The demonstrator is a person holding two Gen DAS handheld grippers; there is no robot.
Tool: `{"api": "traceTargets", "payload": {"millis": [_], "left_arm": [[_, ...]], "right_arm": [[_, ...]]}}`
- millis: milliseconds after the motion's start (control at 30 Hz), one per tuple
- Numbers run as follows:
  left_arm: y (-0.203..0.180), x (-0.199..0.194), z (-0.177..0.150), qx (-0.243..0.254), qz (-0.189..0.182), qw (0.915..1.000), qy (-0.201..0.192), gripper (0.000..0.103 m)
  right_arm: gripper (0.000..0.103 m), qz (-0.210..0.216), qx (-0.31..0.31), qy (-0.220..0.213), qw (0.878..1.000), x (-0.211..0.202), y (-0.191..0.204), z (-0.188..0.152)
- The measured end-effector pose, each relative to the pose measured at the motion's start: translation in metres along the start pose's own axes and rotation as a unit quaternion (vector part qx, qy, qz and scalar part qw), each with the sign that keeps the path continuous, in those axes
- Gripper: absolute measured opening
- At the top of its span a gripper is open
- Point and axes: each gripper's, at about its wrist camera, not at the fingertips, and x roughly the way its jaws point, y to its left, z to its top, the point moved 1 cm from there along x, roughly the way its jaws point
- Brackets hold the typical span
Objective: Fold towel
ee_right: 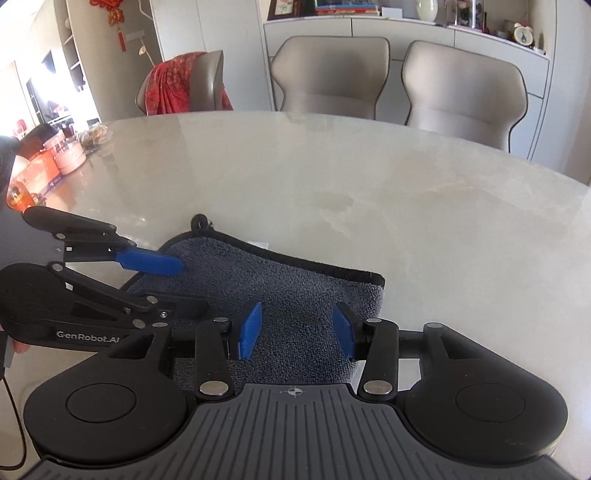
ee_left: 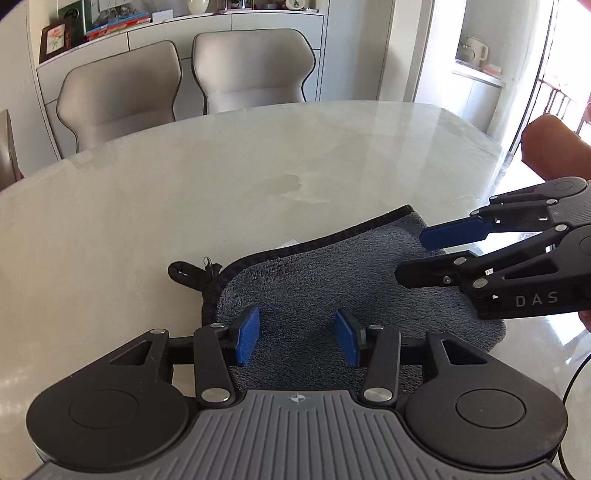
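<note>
A grey terry towel [ee_left: 332,273] with black trim lies folded on the pale marble table [ee_left: 184,192], its hanging loop [ee_left: 181,269] at the far left corner. My left gripper [ee_left: 297,338] hovers open over the towel's near part, its blue pads apart with only flat cloth below them. My right gripper [ee_left: 424,254] comes in from the right over the towel's right end, jaws apart. In the right wrist view the right gripper [ee_right: 297,332] stands open above the towel [ee_right: 280,288], nothing pinched. The left gripper [ee_right: 181,284] sits open at the towel's left side.
Two beige chairs [ee_left: 184,81] stand behind the table's far edge before a white sideboard [ee_left: 221,26]. Pink and orange containers [ee_right: 62,155] sit on the table's far left. A red cloth [ee_right: 177,85] hangs over another chair. A person's hand [ee_left: 546,147] holds the right gripper.
</note>
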Motion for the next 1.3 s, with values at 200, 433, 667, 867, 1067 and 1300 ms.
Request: {"api": "traceTargets", "payload": {"millis": [200, 433, 667, 867, 1067, 1300], "left_arm": [[0.001, 0.006, 0.0, 0.006, 0.002, 1.0, 0.003, 0.052], [0.002, -0.017, -0.003, -0.039, 0.012, 0.9991, -0.005, 0.064], [-0.013, -0.053, -0.02, -0.07, 0.045, 0.9966, -0.002, 0.078], [-0.036, -0.08, -0.04, -0.093, 0.071, 0.9931, 0.011, 0.078], [-0.048, -0.108, -0.057, -0.112, 0.068, 0.9912, 0.016, 0.08], [-0.057, -0.141, -0.068, -0.14, 0.084, 0.9866, -0.001, 0.081]], "right_arm": [[0.044, 0.003, 0.02, 0.013, 1.0, 0.008, -0.012, -0.004], [0.067, -0.015, 0.049, 0.01, 0.999, -0.01, -0.001, -0.005], [0.095, -0.049, 0.091, -0.002, 0.995, -0.048, 0.018, -0.022], [0.102, -0.075, 0.123, 0.012, 0.989, -0.076, 0.035, -0.041], [0.102, -0.102, 0.141, 0.023, 0.985, -0.102, 0.046, -0.058], [0.102, -0.142, 0.149, 0.023, 0.978, -0.137, 0.059, -0.067]]}}
